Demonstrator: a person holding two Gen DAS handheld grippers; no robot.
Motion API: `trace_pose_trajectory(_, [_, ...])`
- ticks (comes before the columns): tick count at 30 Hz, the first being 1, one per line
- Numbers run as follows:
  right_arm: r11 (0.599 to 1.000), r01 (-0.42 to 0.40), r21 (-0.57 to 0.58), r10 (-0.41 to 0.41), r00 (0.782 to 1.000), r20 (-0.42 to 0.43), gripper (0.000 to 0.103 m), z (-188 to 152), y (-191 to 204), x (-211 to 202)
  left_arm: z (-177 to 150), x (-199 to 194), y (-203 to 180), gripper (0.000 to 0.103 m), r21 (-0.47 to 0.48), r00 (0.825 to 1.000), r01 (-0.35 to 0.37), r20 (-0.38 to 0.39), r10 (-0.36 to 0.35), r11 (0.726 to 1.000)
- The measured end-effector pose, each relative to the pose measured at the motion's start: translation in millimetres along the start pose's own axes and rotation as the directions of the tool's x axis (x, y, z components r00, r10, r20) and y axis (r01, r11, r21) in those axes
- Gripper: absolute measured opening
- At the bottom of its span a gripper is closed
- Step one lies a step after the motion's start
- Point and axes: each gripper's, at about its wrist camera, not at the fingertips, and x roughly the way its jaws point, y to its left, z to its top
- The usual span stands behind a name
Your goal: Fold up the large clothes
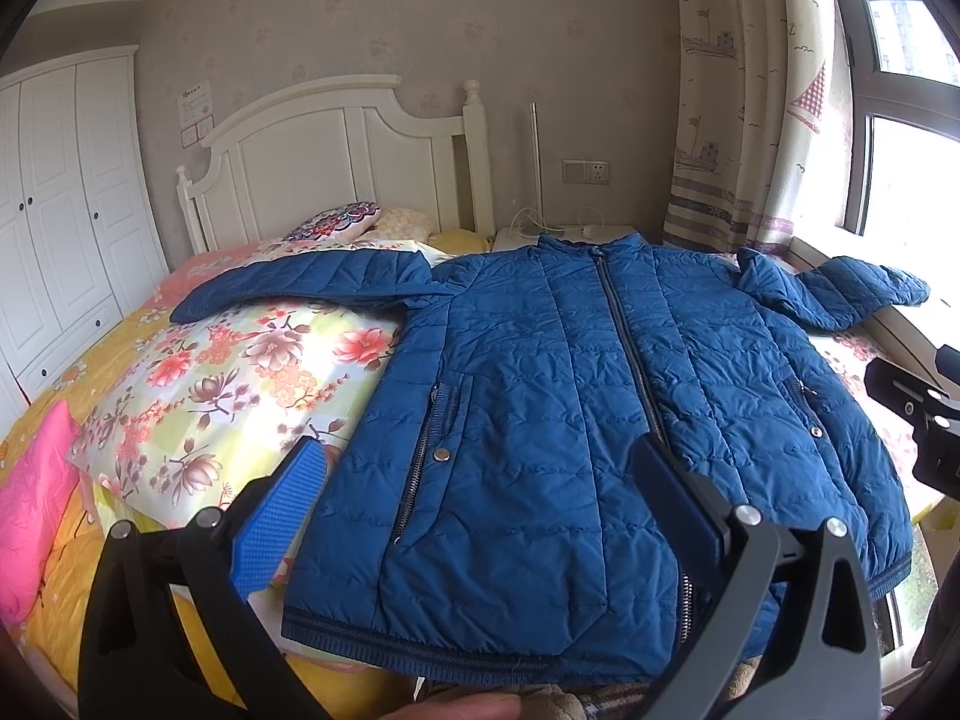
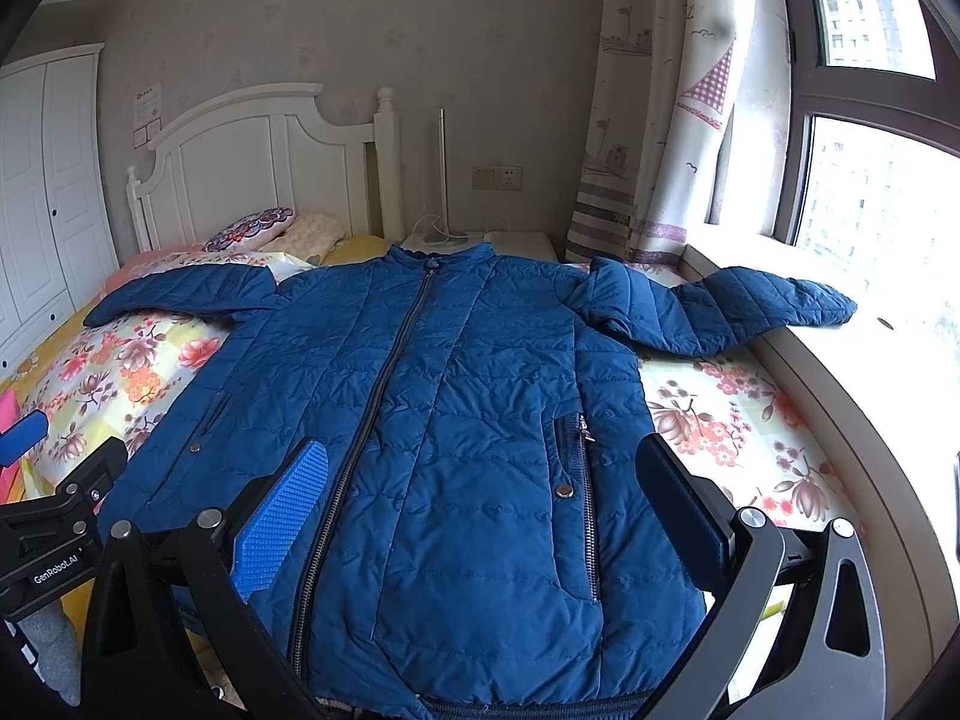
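Note:
A blue quilted jacket point(image 1: 570, 408) point(image 2: 444, 420) lies flat and zipped on the bed, front up, collar toward the headboard. Its left sleeve point(image 1: 300, 285) stretches out over the floral bedding, and its right sleeve point(image 2: 720, 306) bends onto the window ledge. My left gripper point(image 1: 480, 468) hovers open above the jacket's lower left half, near the pocket zip. Above the lower right half my right gripper point(image 2: 486, 468) is open too, holding nothing. Each gripper also appears at the edge of the other's view, the right gripper point(image 1: 924, 420) at the right edge and the left gripper point(image 2: 54, 504) at the left edge.
A floral pillow point(image 1: 228, 396) lies left of the jacket, with pink bedding point(image 1: 30, 504) at the far left. The white headboard point(image 1: 336, 150), small cushions point(image 1: 342, 219), a nightstand point(image 2: 480, 240), a curtain point(image 2: 660, 120), the window ledge point(image 2: 870, 360) and a white wardrobe point(image 1: 54, 210) surround the bed.

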Motion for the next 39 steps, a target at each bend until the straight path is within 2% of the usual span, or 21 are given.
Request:
trace_pose_trajectory(1, [1.0, 0.0, 0.0, 0.0, 1.0, 0.0, 0.099, -1, 1, 1, -1, 0, 1, 0.101, 0.0, 1.0, -0.001, -0.001, 0.001, 1.0])
trace_pose_trajectory(2, [0.999, -0.033, 0.015, 0.033, 0.999, -0.017, 0.099, 0, -1, 1, 0, 0, 0, 0.101, 0.001, 1.0, 0.0, 0.0, 0.0, 1.0])
trace_pose_trajectory(16, [0.999, -0.031, 0.018, 0.031, 0.999, -0.023, 0.099, -1, -1, 3, -1, 2, 2, 0.101, 0.0, 1.0, 0.003, -0.006, -0.003, 1.0])
trace_pose_trajectory(21, [0.999, -0.022, 0.024, 0.022, 0.999, -0.036, 0.099, -3, -10, 18, 1, 19, -4, 0.101, 0.014, 0.999, 0.017, -0.041, -0.017, 1.0])
trace_pose_trajectory(24, [0.994, -0.078, 0.077, 0.084, 0.994, -0.074, 0.099, -3, -34, 42, 8, 47, -10, 0.101, 0.027, 0.996, 0.029, -0.089, -0.027, 0.999])
trace_pose_trajectory(26, [0.986, -0.077, 0.148, 0.093, 0.99, -0.11, 0.099, -2, -58, 61, 16, 75, -14, 0.101, 0.038, 0.992, 0.053, -0.121, -0.048, 0.998])
trace_pose_trajectory(29, [0.97, 0.013, 0.244, 0.025, 0.988, -0.155, 0.099, 3, -107, 97, 35, 129, -21, 0.101, 0.076, 0.984, 0.076, -0.168, -0.062, 0.994])
trace_pose_trajectory(30, [0.962, 0.054, 0.268, -0.009, 0.986, -0.167, 0.099, 7, -125, 110, 42, 154, -25, 0.101, 0.093, 0.975, 0.1, -0.205, -0.079, 0.991])
trace_pose_trajectory(32, [0.938, 0.134, 0.321, -0.069, 0.976, -0.205, 0.099, 13, -162, 141, 55, 200, -29, 0.101, 0.098, 0.952, 0.143, -0.285, -0.11, 0.985])
trace_pose_trajectory(34, [0.902, 0.183, 0.39, -0.089, 0.965, -0.246, 0.099, 18, -199, 175, 66, 250, -30, 0.101, 0.072, 0.924, 0.17, -0.359, -0.134, 0.983])
trace_pose_trajectory(37, [0.848, 0.251, 0.467, -0.124, 0.95, -0.285, 0.099, 26, -250, 223, 76, 302, -23, 0.101, 0.009, 0.911, 0.164, -0.385, -0.148, 0.986])
trace_pose_trajectory(39, [0.817, 0.268, 0.51, -0.124, 0.946, -0.298, 0.099, 31, -276, 251, 78, 324, -15, 0.101, -0.033, 0.909, 0.171, -0.379, -0.171, 0.985])
